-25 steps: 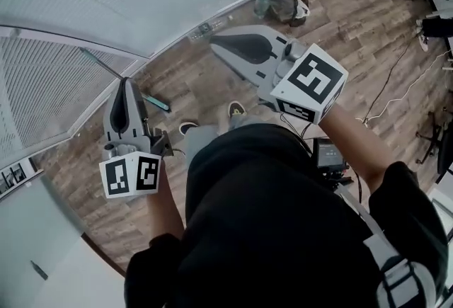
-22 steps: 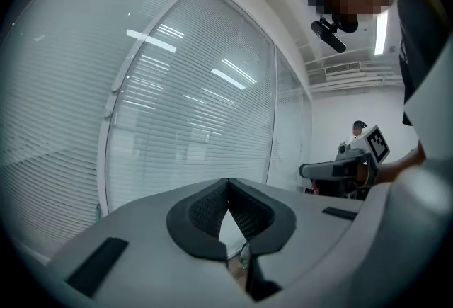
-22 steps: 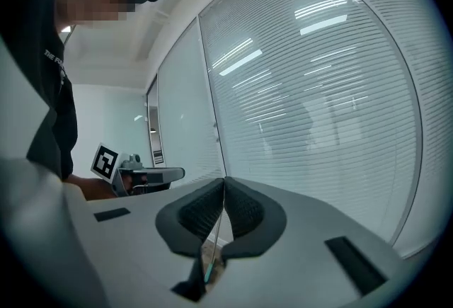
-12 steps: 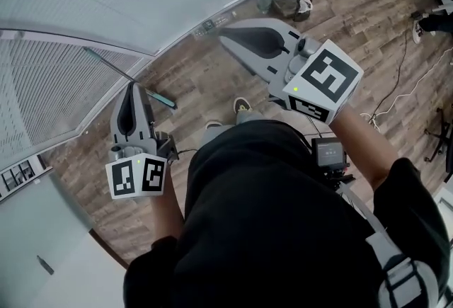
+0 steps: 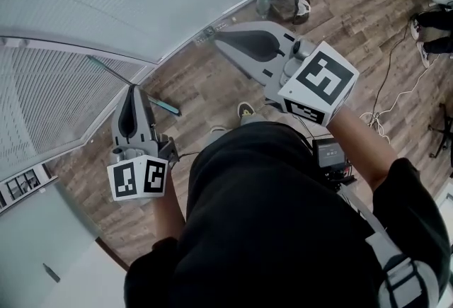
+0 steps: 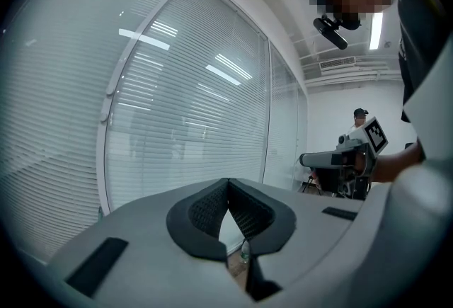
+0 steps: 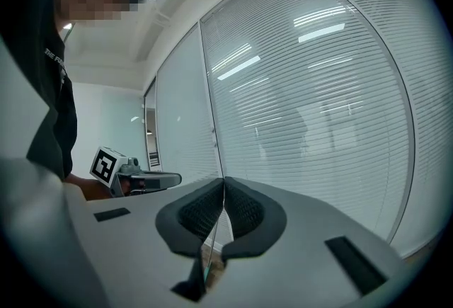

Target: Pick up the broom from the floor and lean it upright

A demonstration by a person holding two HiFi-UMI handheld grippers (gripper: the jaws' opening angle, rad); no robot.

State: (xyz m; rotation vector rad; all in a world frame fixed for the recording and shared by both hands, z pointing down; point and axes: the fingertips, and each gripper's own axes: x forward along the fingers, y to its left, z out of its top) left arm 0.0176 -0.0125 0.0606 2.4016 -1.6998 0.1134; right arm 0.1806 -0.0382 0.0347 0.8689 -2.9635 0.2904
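The broom has a thin handle [image 5: 117, 73] and a teal head [image 5: 168, 107] on the wood floor. It stands slanted against the blind-covered glass wall at the left. My left gripper [image 5: 132, 90] hovers just right of it, shut, nothing between its pads. My right gripper [image 5: 218, 36] is held higher toward the middle, also shut and empty. In the right gripper view, the broom handle [image 7: 213, 237] shows as a thin line beyond the closed jaws, with the left gripper [image 7: 138, 178] at the left. The left gripper view shows the right gripper [image 6: 333, 156] at the right.
A dark bag [image 5: 287, 1] and a clear bottle [image 5: 263, 1] sit at the foot of the glass wall. Cables [image 5: 382, 98] trail over the floor at the right. Another person [image 5: 433, 19] stands at the far right. My shoes [image 5: 244, 112] are below me.
The right gripper has lifted slightly. The head view has shifted a little, so the broom sits lower in the picture. The broom stays against the wall and both grippers stay shut.
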